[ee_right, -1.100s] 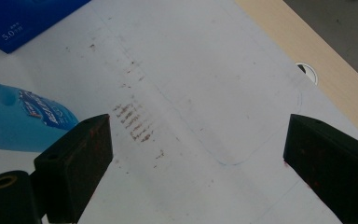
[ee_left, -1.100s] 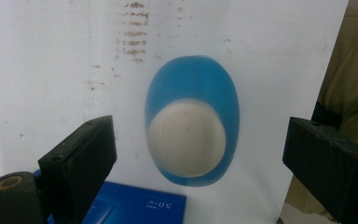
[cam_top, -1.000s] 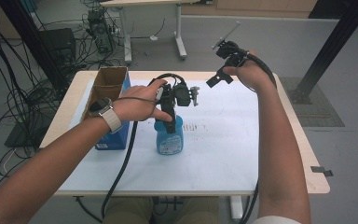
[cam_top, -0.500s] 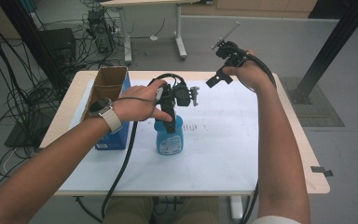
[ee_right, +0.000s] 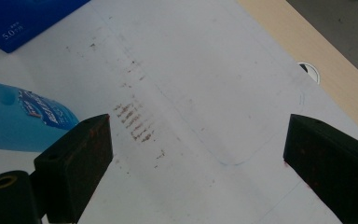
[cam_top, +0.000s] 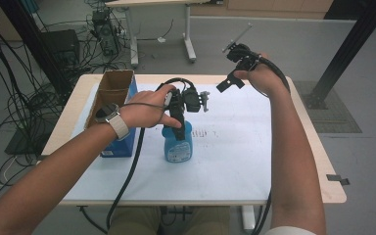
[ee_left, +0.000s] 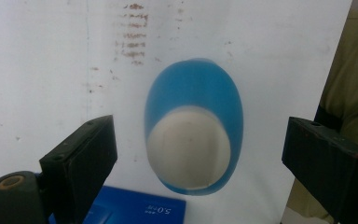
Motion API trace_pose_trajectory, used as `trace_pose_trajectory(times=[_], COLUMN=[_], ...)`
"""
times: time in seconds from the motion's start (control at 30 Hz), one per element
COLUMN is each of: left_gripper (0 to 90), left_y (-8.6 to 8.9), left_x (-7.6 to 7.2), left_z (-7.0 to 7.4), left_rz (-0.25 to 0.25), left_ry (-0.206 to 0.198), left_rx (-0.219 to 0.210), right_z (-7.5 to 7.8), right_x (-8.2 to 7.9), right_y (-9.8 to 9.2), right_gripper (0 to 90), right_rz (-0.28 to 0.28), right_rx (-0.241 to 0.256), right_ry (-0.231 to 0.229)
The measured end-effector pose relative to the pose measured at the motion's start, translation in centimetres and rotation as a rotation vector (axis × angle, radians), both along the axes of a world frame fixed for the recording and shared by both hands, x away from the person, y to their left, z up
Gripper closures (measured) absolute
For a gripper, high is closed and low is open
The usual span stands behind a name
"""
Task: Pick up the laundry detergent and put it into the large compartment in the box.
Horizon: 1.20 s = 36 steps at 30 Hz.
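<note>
Left gripper (cam_top: 185, 105) held directly over a blue bottle (cam_top: 178, 144) standing upright on the white-covered surface (cam_top: 235, 147). Open cardboard box (cam_top: 113, 88) and blue carton (cam_top: 120, 144) just left. Right gripper (cam_top: 232, 66) raised above the far edge.

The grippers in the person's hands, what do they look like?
Both the left gripper and the right gripper are black, each with two blocky black jaws and a thick black cable trailing off. The person wears a wristwatch with a pale strap on the left wrist; the forearms are unsleeved.
</note>
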State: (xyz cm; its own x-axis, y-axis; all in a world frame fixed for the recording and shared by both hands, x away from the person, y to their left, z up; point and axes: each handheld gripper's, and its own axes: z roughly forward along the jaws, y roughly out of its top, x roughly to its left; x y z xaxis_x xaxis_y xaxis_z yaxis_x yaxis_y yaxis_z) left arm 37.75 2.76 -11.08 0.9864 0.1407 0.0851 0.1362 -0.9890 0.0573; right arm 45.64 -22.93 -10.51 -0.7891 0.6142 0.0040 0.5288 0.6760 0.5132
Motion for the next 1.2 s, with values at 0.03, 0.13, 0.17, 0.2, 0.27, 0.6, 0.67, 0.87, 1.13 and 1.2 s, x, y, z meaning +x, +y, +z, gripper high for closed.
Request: trace_pose_trajectory(times=[0.03, 0.13, 0.17, 0.2, 0.27, 0.6, 0.67, 0.87, 1.13, 1.2], left_gripper=[10.5, 10.5, 10.5, 10.5, 10.5, 10.6, 10.9, 11.4, 11.7, 12.0], left_y=[0.0, 0.0, 0.0, -0.1, -0.2, -0.1, -0.2, -0.1, -0.3, -0.3], left_x=[0.0, 0.0, 0.0, 0.0, 0.0, 0.4, 0.4, 0.6, 0.8, 0.9], left_z=[0.0, -0.3, -0.4, -0.6, -0.7, -1.7, -2.0, -2.7, -3.3, -3.4], left_rz=[0.000, 0.002, 0.002, 0.001, 0.000, 0.009, 0.010, 0.011, 0.013, 0.017], left_ry=[0.000, -0.001, -0.003, -0.004, -0.002, -0.001, 0.003, 0.003, 0.007, 0.009], left_rx=[0.000, -0.005, -0.002, 0.003, 0.005, 0.006, 0.007, 0.011, 0.012, 0.014], right_z=[0.0, 0.0, -0.1, -0.1, -0.1, -0.4, -0.4, -0.5, -0.6, -0.6], right_x=[0.0, 0.0, 0.0, 0.0, -0.1, 0.0, 0.1, 0.1, 0.2, 0.2], right_y=[0.0, -0.1, -0.1, -0.2, -0.2, -0.1, -0.1, -0.1, 0.0, 0.0], right_gripper=[7.8, 7.8, 7.9, 7.8, 7.8, 7.9, 7.8, 7.8, 7.6, 7.6], right_rz=[-0.001, -0.001, -0.002, -0.003, -0.004, -0.001, -0.001, -0.002, 0.000, 0.001], right_rx=[-0.001, -0.001, -0.001, 0.001, 0.002, 0.002, 0.003, 0.003, 0.002, 0.003], right_ry=[0.002, 0.002, 0.002, 0.003, 0.003, 0.004, 0.006, 0.009, 0.011, 0.011])
